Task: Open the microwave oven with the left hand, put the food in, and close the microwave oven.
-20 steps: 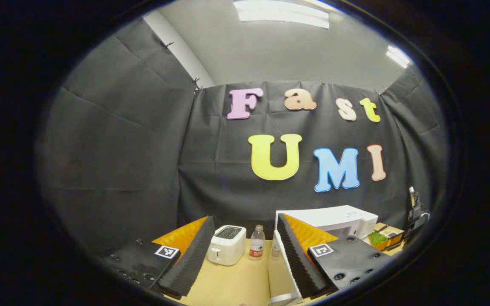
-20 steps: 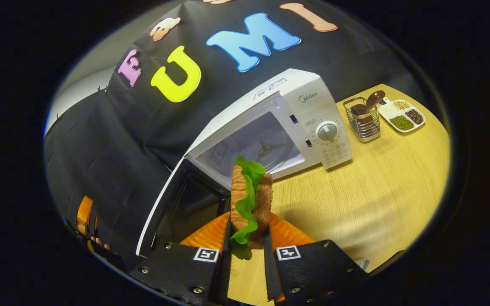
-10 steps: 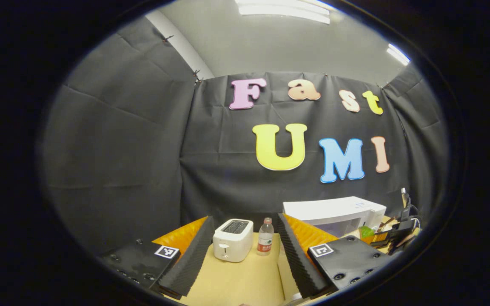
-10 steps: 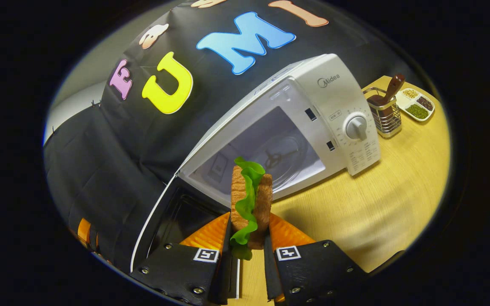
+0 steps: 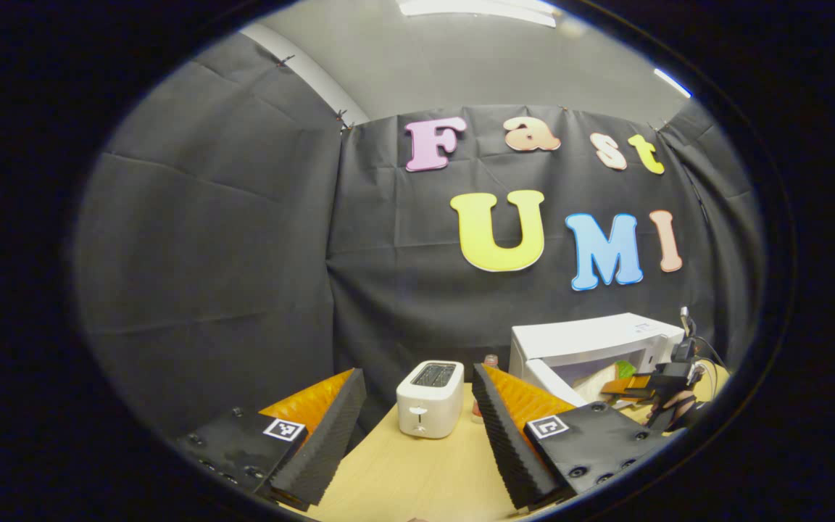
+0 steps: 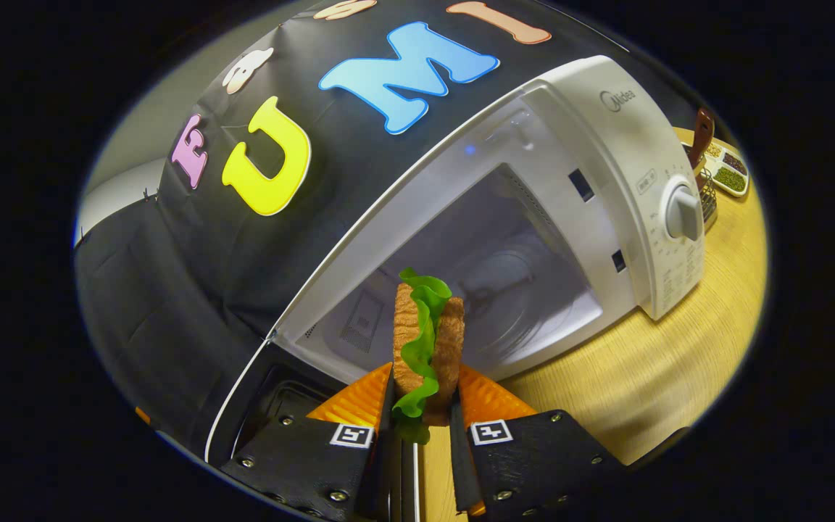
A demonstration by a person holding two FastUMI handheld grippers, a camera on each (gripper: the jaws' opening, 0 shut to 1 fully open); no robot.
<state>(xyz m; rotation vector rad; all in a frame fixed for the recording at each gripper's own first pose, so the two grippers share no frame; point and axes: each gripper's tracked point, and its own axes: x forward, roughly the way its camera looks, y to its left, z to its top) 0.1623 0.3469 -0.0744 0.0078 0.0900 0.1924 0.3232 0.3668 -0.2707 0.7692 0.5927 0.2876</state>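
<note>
Green-leafed sandwich [image 6: 425, 341] between right jaws.

hand-held gripper [image 6: 421, 435] | black screwed plates | square markers (one per finger)

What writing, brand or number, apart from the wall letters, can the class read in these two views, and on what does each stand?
"Midea": brand mark on the front of the microwave oven, above its dial.
Print on the control panel around and below the dial: too small to read.
Square markers on the right gripper: coded patterns, no words.
Toaster in the left gripper view: no readable text.
</note>
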